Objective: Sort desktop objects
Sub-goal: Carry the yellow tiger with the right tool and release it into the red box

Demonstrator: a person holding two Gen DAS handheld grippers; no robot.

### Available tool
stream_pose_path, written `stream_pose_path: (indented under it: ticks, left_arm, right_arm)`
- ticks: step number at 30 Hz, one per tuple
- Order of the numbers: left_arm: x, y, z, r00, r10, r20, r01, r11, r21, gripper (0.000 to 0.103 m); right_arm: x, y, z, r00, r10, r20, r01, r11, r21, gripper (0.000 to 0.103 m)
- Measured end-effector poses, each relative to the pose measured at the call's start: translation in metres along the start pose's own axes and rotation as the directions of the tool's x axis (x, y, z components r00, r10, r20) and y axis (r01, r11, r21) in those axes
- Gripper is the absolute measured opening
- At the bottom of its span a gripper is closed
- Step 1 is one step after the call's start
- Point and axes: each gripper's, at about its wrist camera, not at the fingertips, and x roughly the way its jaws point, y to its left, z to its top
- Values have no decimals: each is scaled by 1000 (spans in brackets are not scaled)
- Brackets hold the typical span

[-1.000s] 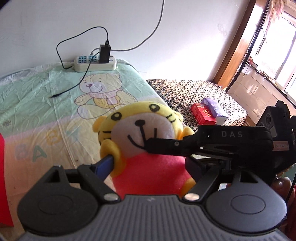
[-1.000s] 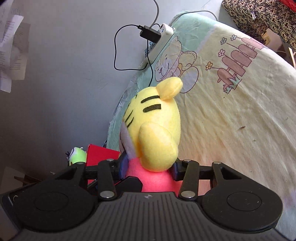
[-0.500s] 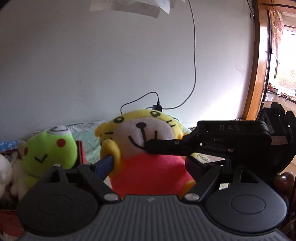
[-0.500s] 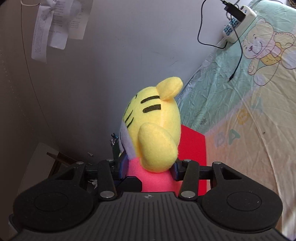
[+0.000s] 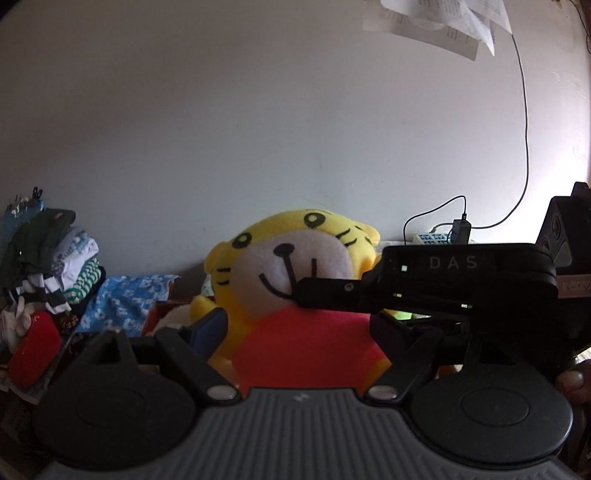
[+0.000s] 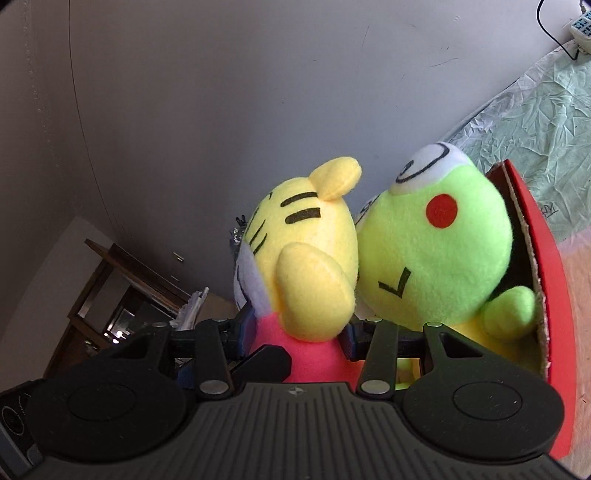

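The place was a lived-in home, most likely a bedroom. A pile of folded clothes [image 5: 55, 266] sat stacked against the plain white wall [image 5: 258, 129], with a blue flowered cloth [image 5: 125, 299] beside it. A power strip [image 5: 432, 238] with a charger plugged in lay by the wall, its cable running upward, and printed papers [image 5: 443, 22] hung above. A wrinkled pale green sheet [image 6: 535, 122] covered a surface, a dark wooden cabinet [image 6: 122, 295] stood lower down, and soft toys filled a red cardboard box [image 6: 550, 295].

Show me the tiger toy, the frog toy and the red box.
tiger toy [image 5: 291, 258], left wrist view, its face
frog toy [image 6: 436, 254], right wrist view, its cheek
red box [image 6: 550, 258], right wrist view, its outer wall
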Motion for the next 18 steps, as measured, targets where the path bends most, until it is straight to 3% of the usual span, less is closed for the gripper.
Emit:
stream_pose_path:
  ticks: [5,11,13,15,18]
  left_arm:
    - [18,36,-9,998,-37,-59,35,999,-29,86]
    - [28,35,-17,993,-92,-74,95,995,33,90]
    - [31,34,-20,991,-110,-79,114,992,55,90]
    - [30,32,-21,989,-124,-81,131,988,82,90]
    - [23,30,-21,987,-145,-70,153,981,119,90]
  right_arm:
    - [20,-1,-6,994,-110,-22,110,994,23,48]
    - [29,0,-4,968,-245,-58,244,970,-23,48]
    - [29,-9,-3,964,-259,-56,260,966,11,53]
    - [24,-18,-3,966,-252,-57,256,964,73,68]
    - [8,-24,-4,974,-222,-33,225,966,131,76]
